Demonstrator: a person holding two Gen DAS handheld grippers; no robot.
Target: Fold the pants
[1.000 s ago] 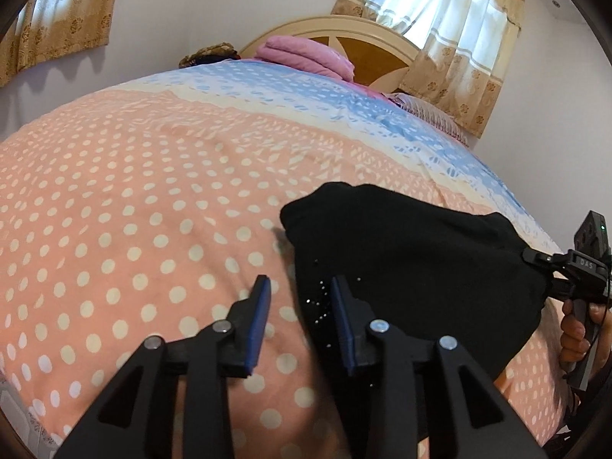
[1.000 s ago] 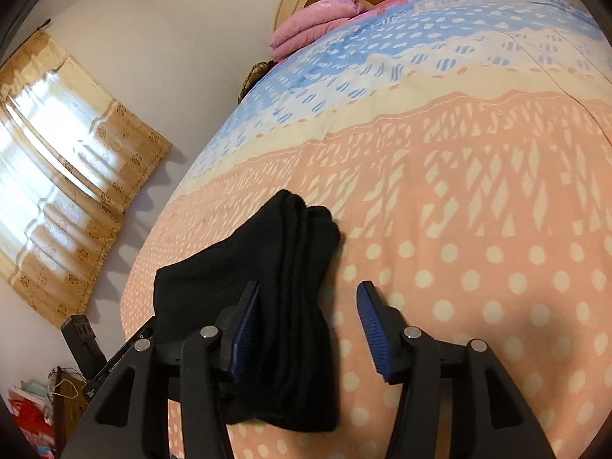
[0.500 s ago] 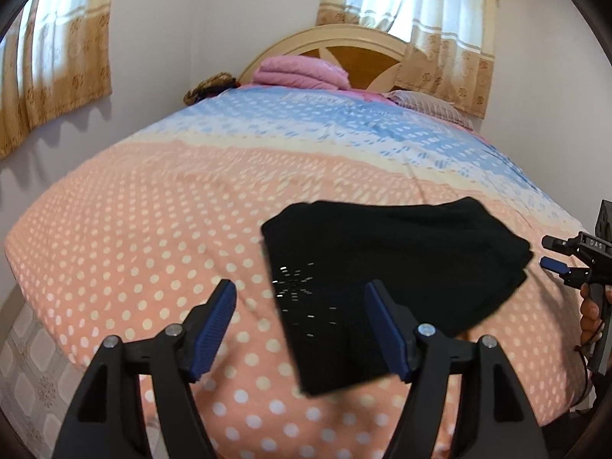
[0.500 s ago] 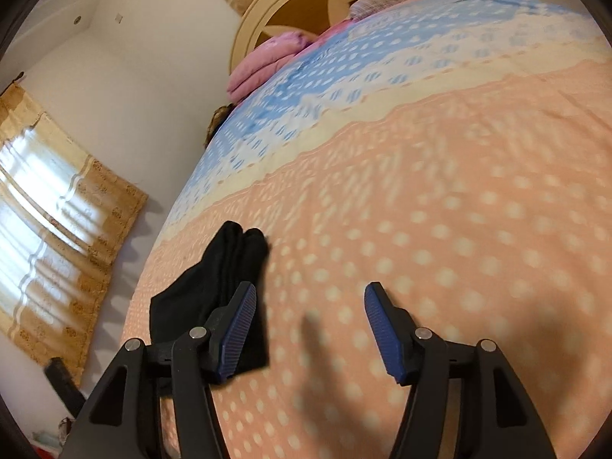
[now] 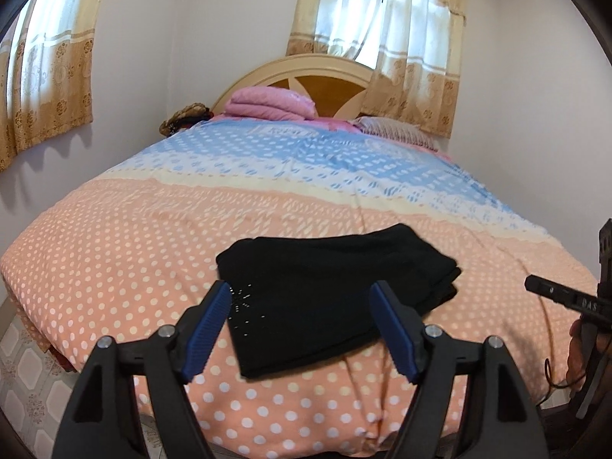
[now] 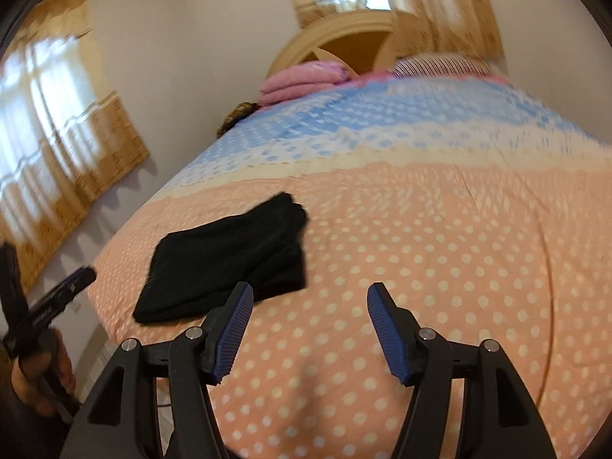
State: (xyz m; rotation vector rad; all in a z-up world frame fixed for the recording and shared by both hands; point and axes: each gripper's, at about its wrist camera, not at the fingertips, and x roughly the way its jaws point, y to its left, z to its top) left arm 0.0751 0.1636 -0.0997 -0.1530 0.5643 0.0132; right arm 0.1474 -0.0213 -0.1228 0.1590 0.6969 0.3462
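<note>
Both the left hand-held gripper [image 5: 300,325] and right hand-held gripper [image 6: 310,329] are now hanging released, pulled back from the pants [image 5: 329,298] lying folded at the lower centre of the bed [image 5: 114,248], suggesting folding is done.

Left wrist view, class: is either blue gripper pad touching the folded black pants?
No: the left gripper hangs open above the black pants, which lie folded on the dotted bedspread.
</note>
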